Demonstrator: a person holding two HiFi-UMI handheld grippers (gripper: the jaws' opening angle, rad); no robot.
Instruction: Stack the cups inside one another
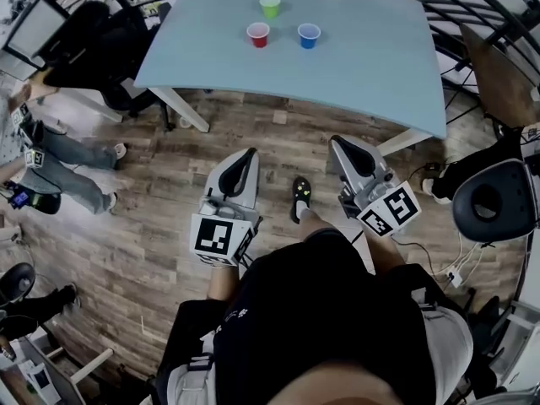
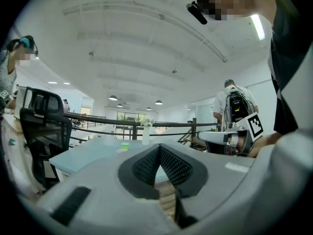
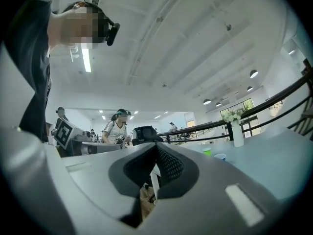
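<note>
Unstacked on the pale blue table [image 1: 371, 66]: green plastic cup [image 1: 270, 6], red plastic cup [image 1: 258, 34], blue plastic cup [image 1: 309, 35]
Likely light and crushable, so pinch a rim gently; left gripper [image 1: 250, 154] and right gripper [image 1: 336, 142] both closed, empty

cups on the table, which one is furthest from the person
The green cup: it stands behind the red cup and the blue cup, which sit side by side nearer the person.

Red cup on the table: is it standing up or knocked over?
Upright: the red cup shows its round open mouth facing up, standing apart from the blue cup and green cup.
</note>
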